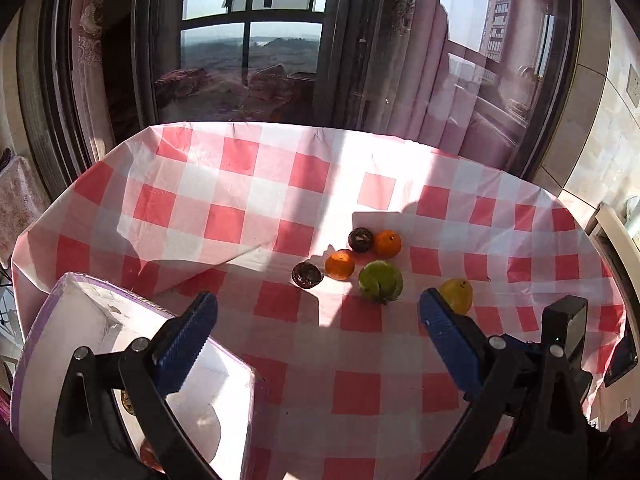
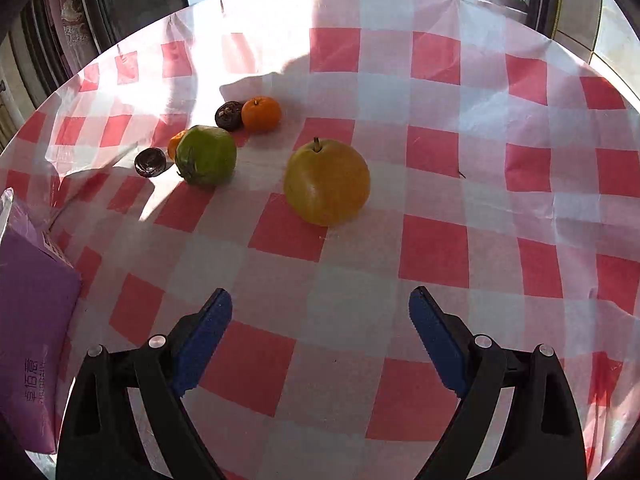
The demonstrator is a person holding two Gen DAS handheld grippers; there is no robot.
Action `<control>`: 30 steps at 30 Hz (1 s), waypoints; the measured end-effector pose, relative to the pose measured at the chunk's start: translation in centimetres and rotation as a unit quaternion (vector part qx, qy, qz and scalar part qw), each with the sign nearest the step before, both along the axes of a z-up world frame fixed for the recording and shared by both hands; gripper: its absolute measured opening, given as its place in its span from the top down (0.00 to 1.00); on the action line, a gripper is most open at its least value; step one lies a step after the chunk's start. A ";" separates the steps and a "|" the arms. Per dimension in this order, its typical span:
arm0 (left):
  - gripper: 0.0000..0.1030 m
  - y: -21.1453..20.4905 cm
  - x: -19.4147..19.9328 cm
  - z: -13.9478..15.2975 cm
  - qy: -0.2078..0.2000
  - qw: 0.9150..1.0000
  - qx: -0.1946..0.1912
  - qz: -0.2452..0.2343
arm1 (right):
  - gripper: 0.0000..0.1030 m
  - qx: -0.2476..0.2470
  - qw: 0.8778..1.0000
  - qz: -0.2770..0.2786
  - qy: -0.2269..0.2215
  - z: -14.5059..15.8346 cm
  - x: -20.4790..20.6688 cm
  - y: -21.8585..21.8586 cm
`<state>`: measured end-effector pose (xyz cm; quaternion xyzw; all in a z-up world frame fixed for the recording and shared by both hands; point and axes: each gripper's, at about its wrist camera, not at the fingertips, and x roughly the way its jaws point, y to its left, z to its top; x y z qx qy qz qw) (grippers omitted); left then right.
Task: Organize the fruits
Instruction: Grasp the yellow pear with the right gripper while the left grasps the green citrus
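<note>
Straight ahead of the right gripper (image 2: 320, 320), lined up with the gap between its fingers, sits the pear (image 2: 327, 183), stem up on the checked cloth (image 2: 436, 248). Jaws are spread wide with nothing between them, so it looks like the person is lining up a grab on that one first. Makes sense, since it's the closest fruit to that side and stands apart from the others, with clear cloth all the way to it.

Off to the left of those jaws and further out is the rest of the bunch: a green fruit (image 2: 206, 155), two oranges (near one (image 2: 176, 144) mostly hidden behind the green one, far one (image 2: 261, 114)), and two dark fruits (image 2: 229, 115) (image 2: 151, 162). They're packed close, so picking any of them probably means nudging a neighbour.

The left gripper (image 1: 318, 308) is also released and empty. Its left finger hangs over the box (image 1: 72, 320), a white-inside, purple-edged thing, with something orange already in it down by the finger's base. Likely that's where the fruits go, so this hand sits parked near the drop spot. From this view the pear (image 1: 458, 294) peeks out just behind the right finger tip.

Window and curtains are behind the table, nothing blocking.
</note>
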<state>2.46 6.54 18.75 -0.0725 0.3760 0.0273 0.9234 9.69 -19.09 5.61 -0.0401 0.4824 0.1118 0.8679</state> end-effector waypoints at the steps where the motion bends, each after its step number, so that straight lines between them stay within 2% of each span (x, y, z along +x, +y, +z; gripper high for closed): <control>1: 0.02 -1.0 0.7 -0.4 0.006 1.000 -0.006 0.000 | 0.15 -0.004 1.000 0.005 -0.002 -0.6 0.9 0.0; 4: 0.02 -3.1 2.6 -2.2 0.033 0.999 -0.024 0.010 | 0.18 -0.013 1.000 0.022 -0.010 -1.8 3.0 0.6; 8: 0.02 -3.6 4.5 -5.2 0.080 0.995 -0.048 0.035 | 0.22 -0.025 0.998 0.048 -0.030 -2.4 5.3 1.8; 18: 0.02 -2.9 10.0 -11.5 0.159 0.974 -0.129 0.098 | 0.29 -0.014 0.996 0.085 -0.034 -3.5 7.6 2.0; 23: 0.02 -4.5 13.5 -12.8 0.164 0.974 -0.131 0.089 | 0.30 -0.007 0.995 0.091 -0.038 -3.5 7.5 2.1; 27: 0.02 -5.6 16.0 -14.1 0.169 0.975 -0.114 0.090 | 0.38 -0.003 0.994 0.098 -0.043 -3.4 7.2 2.2; 30: 0.02 -6.0 17.4 -15.5 0.181 0.973 -0.104 0.096 | 0.38 -0.001 0.994 0.099 -0.043 -3.4 7.2 2.3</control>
